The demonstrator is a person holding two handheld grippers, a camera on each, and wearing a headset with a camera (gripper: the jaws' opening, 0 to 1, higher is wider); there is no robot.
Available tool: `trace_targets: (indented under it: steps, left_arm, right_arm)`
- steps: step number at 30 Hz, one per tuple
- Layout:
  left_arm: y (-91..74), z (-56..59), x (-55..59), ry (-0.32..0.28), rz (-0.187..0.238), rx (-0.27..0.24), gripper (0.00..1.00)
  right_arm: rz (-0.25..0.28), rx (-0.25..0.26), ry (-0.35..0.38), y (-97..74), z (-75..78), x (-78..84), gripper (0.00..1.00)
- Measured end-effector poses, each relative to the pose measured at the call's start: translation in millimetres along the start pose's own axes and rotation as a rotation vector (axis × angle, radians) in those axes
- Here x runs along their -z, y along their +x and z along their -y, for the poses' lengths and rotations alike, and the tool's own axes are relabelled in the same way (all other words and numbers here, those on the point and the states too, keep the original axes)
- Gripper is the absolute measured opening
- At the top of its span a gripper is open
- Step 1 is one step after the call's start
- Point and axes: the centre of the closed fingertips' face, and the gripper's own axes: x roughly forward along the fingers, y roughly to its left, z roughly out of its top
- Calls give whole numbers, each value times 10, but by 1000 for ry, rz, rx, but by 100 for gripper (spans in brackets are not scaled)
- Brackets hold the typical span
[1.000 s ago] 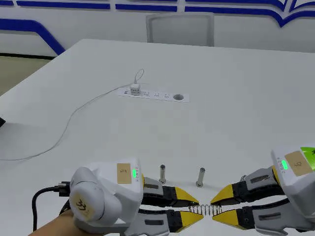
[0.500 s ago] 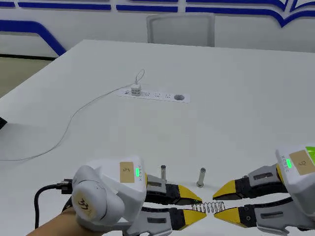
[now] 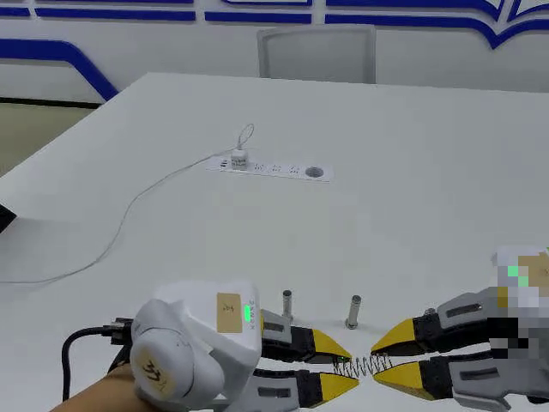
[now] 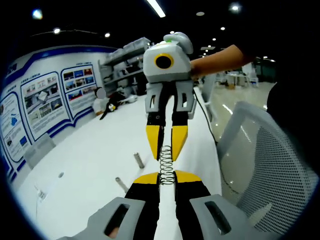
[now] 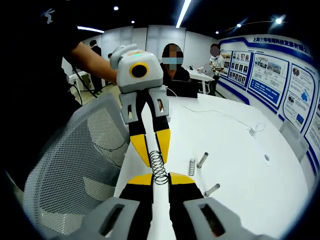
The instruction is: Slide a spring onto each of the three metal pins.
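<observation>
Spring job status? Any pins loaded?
Done: none clearly; left pin and right pin stand bare. In hand: a spring clamped between left tongs and right tongs. Left: seating it, then the rest; a second spring stands upright by the pins, unclear if on one.

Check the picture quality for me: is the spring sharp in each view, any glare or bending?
Head view: even soft light, no glare, the spring and two pins crisp though low in the frame. Left gripper view: fisheye bends the table edge, ceiling lamps flare, the spring is sharp. Right gripper view: same bending, a bright ceiling strip, the spring sharp between the jaws.
</observation>
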Motion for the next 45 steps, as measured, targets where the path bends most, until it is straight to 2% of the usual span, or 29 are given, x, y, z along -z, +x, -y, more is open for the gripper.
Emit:
trace_targets:
  steps: [4,12,18,22,28,31,33,38,41,45]
  left_arm:
    - [-13,-25,-16,-3,5,-12,9]
    - [-31,-22,-2,15,-4,-21,9]
    - [-56,-39,-49,-16,14,-37,10]
    - [-49,-45,-85,-32,34,-42,10]
    - [-8,-69,-103,-31,40,-55,10]
    - [0,-88,-121,-58,50,-59,10]
    - [5,-123,-96,-59,43,-69,10]
    - [10,-140,-69,-62,39,-81,12]
    - [-5,-154,-70,-44,46,-94,12]
    - [-41,-191,-63,-62,57,-112,17]
  right_arm:
    - [33,0,19,-17,9,-77,11]
    - [65,-21,35,0,-29,-178,11]
    - [108,-25,69,-28,-32,-286,11]
    - [186,-23,110,-52,-28,-435,11]
    - [182,-8,98,-44,1,-455,11]
    - [190,11,97,-55,27,-477,10]
    - [171,36,95,-40,59,-452,10]
    - [159,50,97,-1,90,-442,10]
    - [162,56,97,1,104,-453,10]
    - [179,70,95,-22,140,-505,10]
